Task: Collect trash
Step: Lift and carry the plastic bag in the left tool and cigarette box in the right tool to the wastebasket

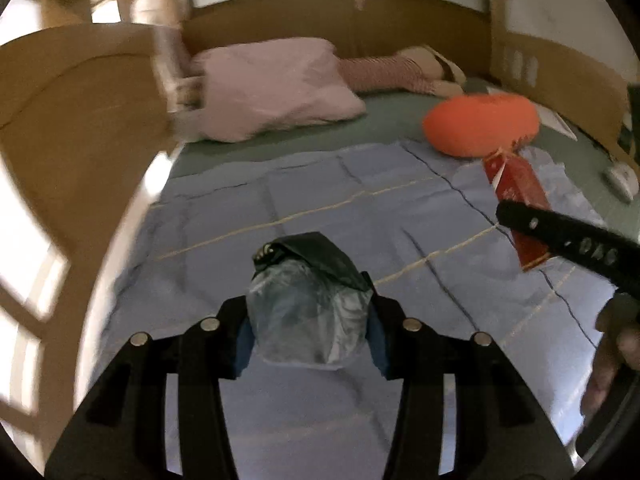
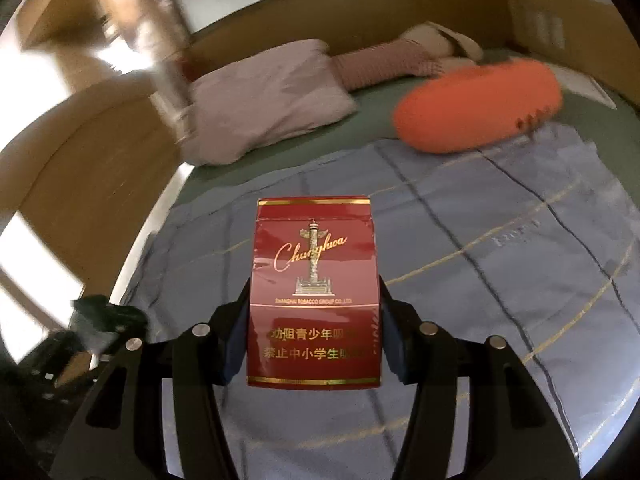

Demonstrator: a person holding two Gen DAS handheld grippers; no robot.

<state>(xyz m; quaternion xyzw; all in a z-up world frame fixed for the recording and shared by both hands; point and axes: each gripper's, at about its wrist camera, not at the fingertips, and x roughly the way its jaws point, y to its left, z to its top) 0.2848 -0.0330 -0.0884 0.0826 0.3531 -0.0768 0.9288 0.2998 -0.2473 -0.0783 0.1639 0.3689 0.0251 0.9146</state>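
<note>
Both jaws clamped: left gripper (image 1: 310, 334) on crumpled wrapper (image 1: 308, 312), right gripper (image 2: 314, 344) on cigarette pack (image 2: 314, 292)

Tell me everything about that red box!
The red box is a glossy cardboard cigarette pack with gold trim, a gold column picture, "Chunghwa" in script and Chinese writing below. Its top looks slightly creased. The right gripper is clamped on its two sides, holding it upright in the air above the blue quilt.
</note>
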